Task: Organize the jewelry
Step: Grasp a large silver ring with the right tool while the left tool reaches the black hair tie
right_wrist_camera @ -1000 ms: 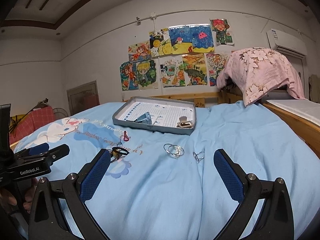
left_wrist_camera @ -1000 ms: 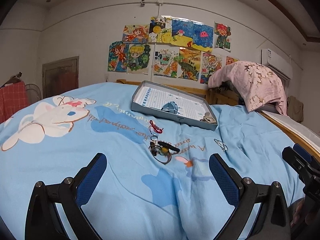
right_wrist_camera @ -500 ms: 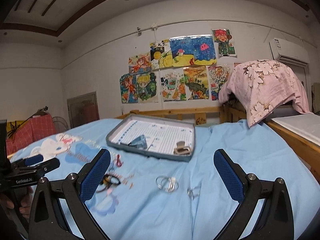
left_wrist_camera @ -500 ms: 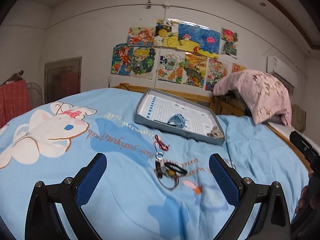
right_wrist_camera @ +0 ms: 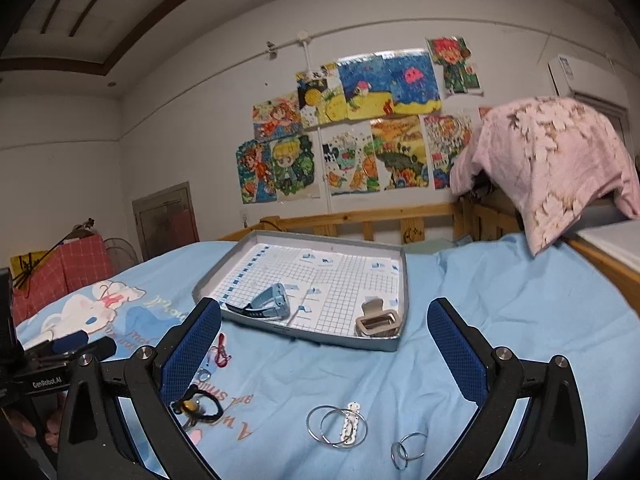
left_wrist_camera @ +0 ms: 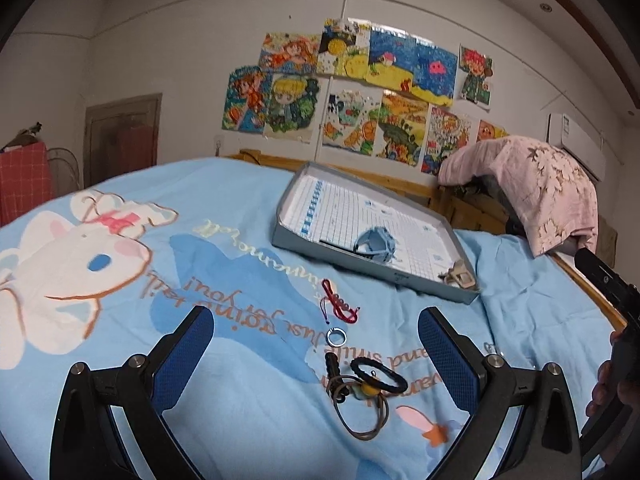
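Your left tongs [left_wrist_camera: 316, 356] stand wide open and hold nothing, and the black hair tie [left_wrist_camera: 378, 372] with its brown cord loop [left_wrist_camera: 360, 412] lies on the bed between their fingers, just right of centre, its long axis running left to right. Your right tongs [right_wrist_camera: 324, 344], equally open and empty, frame the paired silver hoops [right_wrist_camera: 336, 426] near you, so each arm is nearer its own cluster. Farther off lie a small silver ring [left_wrist_camera: 336, 337], a red cord [left_wrist_camera: 340, 306] and the grey tray [left_wrist_camera: 320, 254], already holding a pale-blue watch [right_wrist_camera: 266, 304] and a beige clip [right_wrist_camera: 378, 320].

Left gripper [left_wrist_camera: 316, 344] and right gripper [right_wrist_camera: 324, 340] (jaws wide) hover empty.
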